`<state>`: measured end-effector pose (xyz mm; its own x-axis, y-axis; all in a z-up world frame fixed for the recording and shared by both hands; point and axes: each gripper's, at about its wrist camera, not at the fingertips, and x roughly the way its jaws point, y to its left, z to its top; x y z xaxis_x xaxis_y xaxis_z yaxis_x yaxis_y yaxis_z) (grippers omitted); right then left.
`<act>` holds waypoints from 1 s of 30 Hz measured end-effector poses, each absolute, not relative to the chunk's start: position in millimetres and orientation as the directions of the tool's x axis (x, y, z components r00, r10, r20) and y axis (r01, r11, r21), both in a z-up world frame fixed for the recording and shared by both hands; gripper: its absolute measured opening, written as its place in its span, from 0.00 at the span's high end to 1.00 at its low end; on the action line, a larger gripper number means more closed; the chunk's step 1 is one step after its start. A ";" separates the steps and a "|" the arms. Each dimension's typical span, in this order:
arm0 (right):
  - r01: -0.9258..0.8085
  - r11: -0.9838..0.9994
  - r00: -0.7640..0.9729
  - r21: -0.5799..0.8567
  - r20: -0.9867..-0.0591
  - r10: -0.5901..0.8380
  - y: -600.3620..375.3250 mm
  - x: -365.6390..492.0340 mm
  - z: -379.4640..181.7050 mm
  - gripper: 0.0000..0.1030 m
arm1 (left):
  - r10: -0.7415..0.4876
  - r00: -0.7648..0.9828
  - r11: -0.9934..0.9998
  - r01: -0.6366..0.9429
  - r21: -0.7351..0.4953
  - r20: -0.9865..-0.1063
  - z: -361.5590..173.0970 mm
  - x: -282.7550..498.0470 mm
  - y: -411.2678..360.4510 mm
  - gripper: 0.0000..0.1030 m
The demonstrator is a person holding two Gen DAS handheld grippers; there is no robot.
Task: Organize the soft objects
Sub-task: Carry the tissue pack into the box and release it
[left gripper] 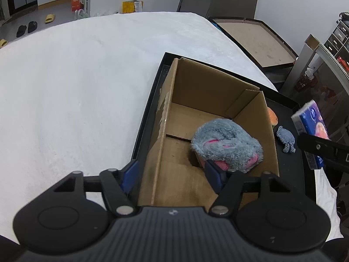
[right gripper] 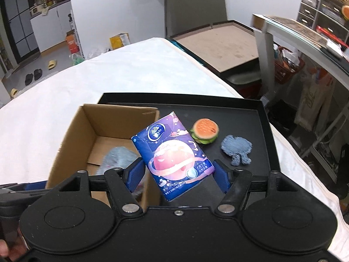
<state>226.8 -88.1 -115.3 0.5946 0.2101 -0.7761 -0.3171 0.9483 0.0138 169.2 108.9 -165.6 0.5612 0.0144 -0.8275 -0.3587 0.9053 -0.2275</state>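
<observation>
- Left wrist: left gripper (left gripper: 173, 174) hangs spread over the box (left gripper: 218, 91); grey plush (left gripper: 226, 145) lies inside, touching one pad.
- Right wrist: right gripper (right gripper: 177, 175) pinches the tissue pack (right gripper: 173, 152) above the tray (right gripper: 257, 126), beside burger (right gripper: 204, 131) and blue patch (right gripper: 237, 149).

In the left wrist view the cardboard box's right wall (left gripper: 267, 131) hides most of the burger toy (left gripper: 273, 119), and the tissue pack (left gripper: 309, 122) is partly covered by the right gripper. In the right wrist view the grey plush (right gripper: 117, 158) is blurred and half hidden behind the gripper finger (right gripper: 135, 174).
</observation>
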 end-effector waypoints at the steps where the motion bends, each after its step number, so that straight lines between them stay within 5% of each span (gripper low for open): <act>1: -0.324 0.946 0.595 0.011 -0.775 0.213 -84.0 226.6 -114.6 0.36 | 0.013 0.561 0.904 -0.360 -0.230 -0.828 -166.1 169.0 109.6 0.45; 6: -0.359 0.933 0.599 -0.006 -0.768 0.225 -61.8 224.6 -110.7 0.36 | 0.009 0.546 0.886 -0.392 -0.246 -0.837 -171.0 167.7 118.3 0.77; 9: -0.387 0.922 0.611 -0.008 -0.751 0.250 -49.2 224.5 -106.1 0.35 | 0.022 0.551 0.879 -0.408 -0.246 -0.834 -171.3 165.6 123.7 0.85; 16: -0.424 0.905 0.678 -0.045 -0.679 0.284 -33.0 219.4 -90.3 0.18 | 0.012 0.557 0.870 -0.416 -0.266 -0.830 -171.8 163.3 130.1 0.85; 30: -0.329 0.944 0.647 -0.012 -0.732 0.215 -76.6 219.0 -106.1 0.18 | 0.036 0.558 0.865 -0.433 -0.253 -0.829 -167.6 160.9 127.6 0.85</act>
<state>219.0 -76.6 -106.1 0.6466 0.2155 -0.7318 -0.3287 0.9443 -0.0124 160.9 127.6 -167.6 0.5582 0.0363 -0.8289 -0.4326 0.8653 -0.2534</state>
